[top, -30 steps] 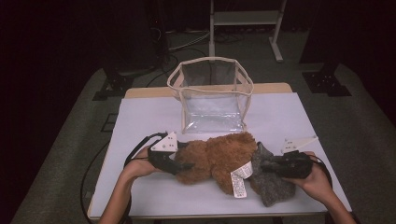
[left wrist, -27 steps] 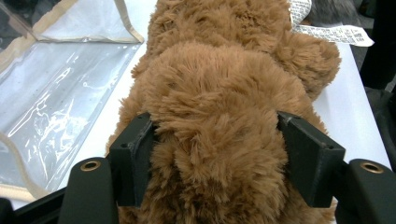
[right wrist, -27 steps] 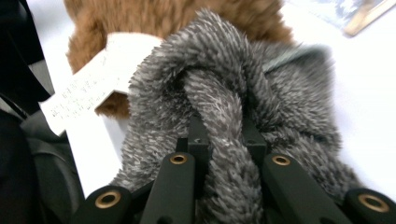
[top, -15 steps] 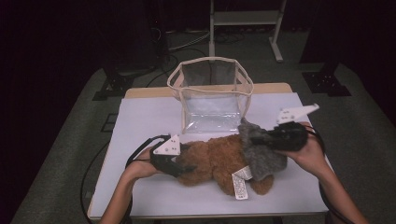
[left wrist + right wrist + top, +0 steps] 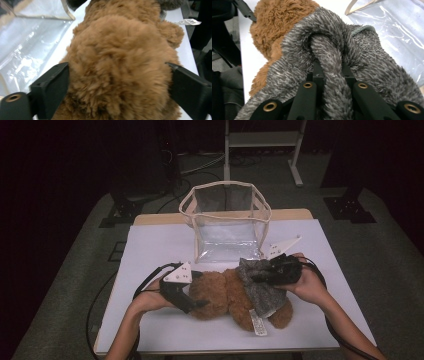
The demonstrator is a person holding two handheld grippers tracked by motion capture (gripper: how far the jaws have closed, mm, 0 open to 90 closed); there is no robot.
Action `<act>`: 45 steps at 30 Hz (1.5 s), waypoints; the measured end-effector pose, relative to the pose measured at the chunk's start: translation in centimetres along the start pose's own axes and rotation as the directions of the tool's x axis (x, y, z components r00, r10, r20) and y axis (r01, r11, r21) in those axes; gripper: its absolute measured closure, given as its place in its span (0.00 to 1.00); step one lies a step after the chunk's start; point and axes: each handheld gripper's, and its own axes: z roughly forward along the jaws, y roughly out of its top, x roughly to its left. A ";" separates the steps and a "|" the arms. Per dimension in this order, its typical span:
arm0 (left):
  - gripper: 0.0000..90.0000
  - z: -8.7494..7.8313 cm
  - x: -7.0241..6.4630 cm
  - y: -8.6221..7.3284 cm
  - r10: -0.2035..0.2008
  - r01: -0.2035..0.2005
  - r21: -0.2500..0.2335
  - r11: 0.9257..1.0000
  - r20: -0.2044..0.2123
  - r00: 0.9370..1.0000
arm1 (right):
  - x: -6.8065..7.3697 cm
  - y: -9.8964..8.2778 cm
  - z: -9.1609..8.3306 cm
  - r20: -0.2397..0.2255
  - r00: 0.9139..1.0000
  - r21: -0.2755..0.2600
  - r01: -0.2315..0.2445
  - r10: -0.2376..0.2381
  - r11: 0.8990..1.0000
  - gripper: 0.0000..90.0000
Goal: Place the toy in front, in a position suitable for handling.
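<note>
Fur in a warm brown is filling the centre of the left gripper view, where the plush brown teddy bear (image 5: 117,65) is lying between the two black jaws of the left gripper (image 5: 117,87); those jaws have just been opening and are now standing spread on either side of the bear's body, at the edges of its fur, and whether the pads are pressing on it cannot be told. In the high view the left gripper (image 5: 192,302) is sitting at the lower left of the frame, held in the person's left hand (image 5: 147,297), with its jaws pointing toward the bear (image 5: 225,295), which is lying across the lower middle of the white table (image 5: 150,245) with a white tag trailing toward the bottom edge. To the right of centre the right gripper (image 5: 260,276) is being carried in the right hand (image 5: 307,285), its jaws pressed together and pinching a fold of the fuzzy grey knitted garment (image 5: 260,290), which is draping over the bear's right-hand end. In the right gripper view the grey garment (image 5: 332,62) is bunching up the middle of the frame out of the right gripper (image 5: 329,75), with the brown bear (image 5: 277,25) in the upper left behind it. A clear plastic bag with cream trim (image 5: 227,227) is standing open just beyond the bear, in the upper middle of the high view.
</note>
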 end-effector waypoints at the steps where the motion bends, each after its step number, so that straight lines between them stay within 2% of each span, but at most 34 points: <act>1: 0.07 0.2 0.0 -0.1 -0.014 0.014 -0.013 1.000 0.011 1.000 | 0.1 -0.2 0.0 -0.003 1.000 -0.003 0.000 -0.001 1.000 0.88; 3: 0.02 0.8 0.0 -0.3 -0.027 0.027 -0.010 1.000 0.023 0.999 | 0.3 -0.6 -0.1 -0.006 1.000 -0.010 0.000 0.000 1.000 0.88; 6: 0.00 1.5 -0.1 -0.3 -0.030 0.030 -0.016 0.999 0.031 0.999 | 0.5 -0.9 -0.2 -0.005 1.000 -0.016 0.005 -0.005 1.000 0.88; 8: 0.00 1.9 -0.2 -0.2 -0.014 0.015 -0.021 1.000 0.036 0.999 | 0.6 -1.1 -0.4 -0.002 1.000 -0.019 0.006 -0.006 1.000 0.88; 10: 0.08 2.5 -0.4 -0.1 0.011 -0.010 -0.030 1.000 0.037 0.999 | 0.7 -1.3 -0.7 0.002 1.000 -0.018 0.004 -0.004 1.000 0.88; 11: 0.16 2.8 -0.4 0.1 0.016 -0.015 -0.037 0.999 0.033 0.999 | 0.7 -1.4 -0.9 0.009 1.000 -0.014 0.004 -0.004 1.000 0.88; 13: 0.26 3.4 -0.4 0.5 0.043 -0.042 -0.046 0.998 0.037 0.998 | 0.8 -1.6 -1.6 0.033 0.999 -0.003 -0.001 0.001 1.000 0.88; 14: 0.29 3.4 -0.4 0.5 0.043 -0.042 -0.046 0.998 0.037 0.998 | 0.8 -1.7 -2.0 0.044 0.999 -0.001 0.000 0.000 1.000 0.88; 15: 0.32 4.5 -0.5 1.2 0.079 -0.077 -0.050 0.996 0.040 0.996 | 0.8 -1.9 -2.6 0.062 0.998 0.006 -0.003 0.003 1.000 0.88; 20: 0.35 7.3 -0.5 3.5 0.134 -0.131 -0.048 0.990 0.049 0.990 | 0.3 -3.0 -5.4 0.134 0.991 0.021 -0.024 0.021 0.999 0.88; 23: 0.37 8.2 -0.3 4.4 0.138 -0.136 -0.047 0.990 0.057 0.989 | -0.3 -3.4 -7.1 0.150 0.988 -0.008 -0.043 0.044 0.999 0.88; 25: 0.37 8.4 0.0 4.7 0.124 -0.121 -0.049 0.991 0.065 0.990 | -0.9 -3.5 -7.7 0.159 0.986 -0.024 -0.055 0.058 0.998 0.88; 27: 0.38 7.9 0.4 4.7 0.120 -0.118 -0.037 0.992 0.065 0.991 | -1.4 -3.6 -7.6 0.158 0.985 -0.024 -0.060 0.064 0.998 0.88; 31: 0.39 6.6 0.7 4.5 0.107 -0.107 -0.002 0.994 0.045 0.993 | -1.6 -3.6 -6.4 0.126 0.990 -0.040 -0.063 0.068 0.997 0.88; 34: 0.40 5.3 0.8 4.5 0.115 -0.115 0.030 0.993 0.029 0.993 | -1.4 -3.1 -5.5 0.107 0.992 -0.058 -0.055 0.061 0.997 0.88; 40: 0.40 2.4 0.8 4.3 0.122 -0.122 0.060 0.991 0.002 0.993 | -1.0 -1.5 -4.3 0.070 0.997 -0.075 -0.040 0.045 0.996 0.88; 43: 0.40 1.1 0.9 3.5 0.123 -0.122 0.099 0.988 -0.005 0.992 | -0.7 -0.6 -3.1 0.045 0.999 -0.077 -0.027 0.030 0.997 0.88; 45: 0.39 0.1 1.0 2.4 0.111 -0.109 0.123 0.986 -0.013 0.994 | -0.4 0.0 -1.8 0.017 1.000 -0.066 -0.019 0.020 0.998 0.88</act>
